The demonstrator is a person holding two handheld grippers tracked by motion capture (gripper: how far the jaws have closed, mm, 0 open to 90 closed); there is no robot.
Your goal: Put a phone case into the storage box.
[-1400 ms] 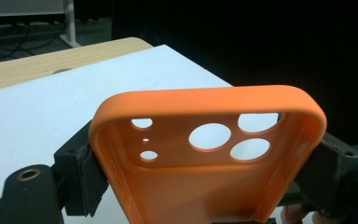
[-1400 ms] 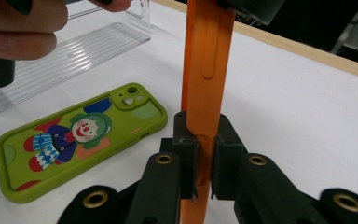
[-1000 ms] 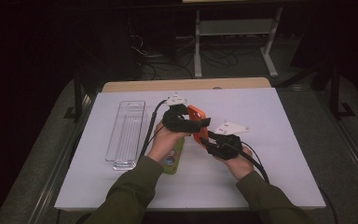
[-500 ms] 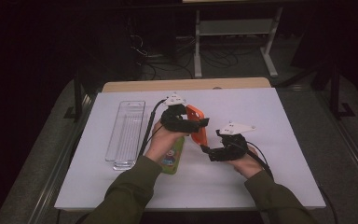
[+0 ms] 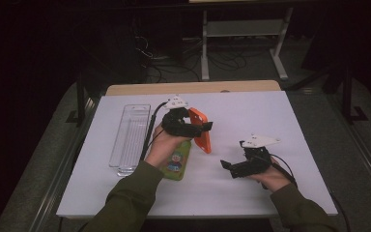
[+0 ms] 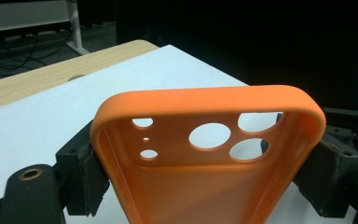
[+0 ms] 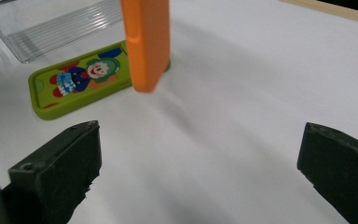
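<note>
An orange phone case (image 5: 202, 140) hangs tilted above the white table, camera holes at the top. My left gripper (image 5: 204, 126) is shut on its two long sides; the pads (image 6: 86, 172) press the case (image 6: 205, 186) from both sides. A green phone case (image 5: 176, 162) with a clown picture lies flat under my left hand. My right gripper (image 5: 227, 166) stands to the right of the orange case, apart from it. Its jaws have just been opening and stand wide, with nothing between them (image 7: 200, 158). Ahead of them are the orange case's edge (image 7: 145, 42) and the green case (image 7: 81, 79).
A clear ribbed plastic tray (image 5: 130, 137) lies lengthwise at the table's left, also seen in the right gripper view (image 7: 60, 25). The white tabletop (image 5: 261, 111) has bare room at the right and back. A wooden strip (image 5: 193, 88) runs along the far edge.
My right gripper was at the orange case's lower end; it has drawn away to the right and toward me, with jaws now wide. The left hand has kept still with the case.
</note>
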